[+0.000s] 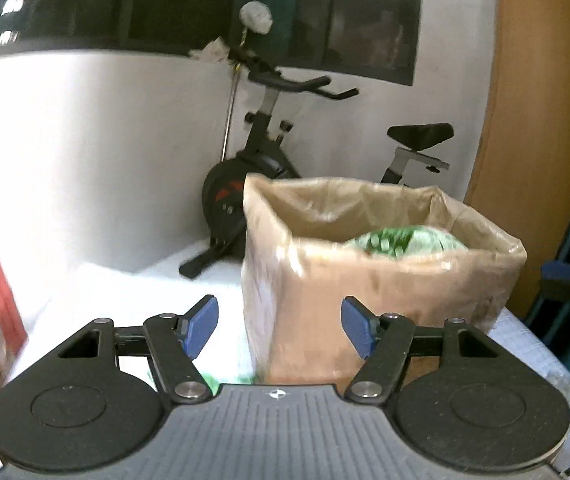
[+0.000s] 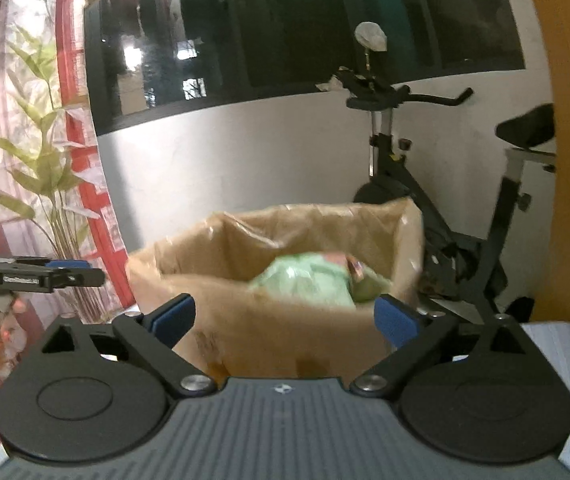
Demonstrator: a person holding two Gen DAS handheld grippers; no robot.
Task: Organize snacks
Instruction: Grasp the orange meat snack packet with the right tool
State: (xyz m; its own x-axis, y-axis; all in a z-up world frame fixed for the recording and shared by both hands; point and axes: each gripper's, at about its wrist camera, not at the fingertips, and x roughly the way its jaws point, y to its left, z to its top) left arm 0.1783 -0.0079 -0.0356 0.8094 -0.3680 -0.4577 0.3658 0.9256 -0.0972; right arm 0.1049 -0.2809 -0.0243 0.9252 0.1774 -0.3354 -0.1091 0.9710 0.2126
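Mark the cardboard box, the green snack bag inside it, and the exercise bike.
cardboard box (image 2: 285,332), right wrist view, front wall.
green snack bag (image 2: 309,280), right wrist view, its middle.
exercise bike (image 1: 421,133), left wrist view, saddle.

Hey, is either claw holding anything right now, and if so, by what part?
Nothing is held. The left claw and the right claw are both open and empty, facing the lined cardboard box with snack bags inside.

The left gripper (image 1: 281,330) is held with its blue-padded jaws spread wide and nothing between them. Just beyond the jaws, a brown cardboard box lined with clear plastic (image 1: 381,280) is seen, with green snack packets (image 1: 401,240) inside.
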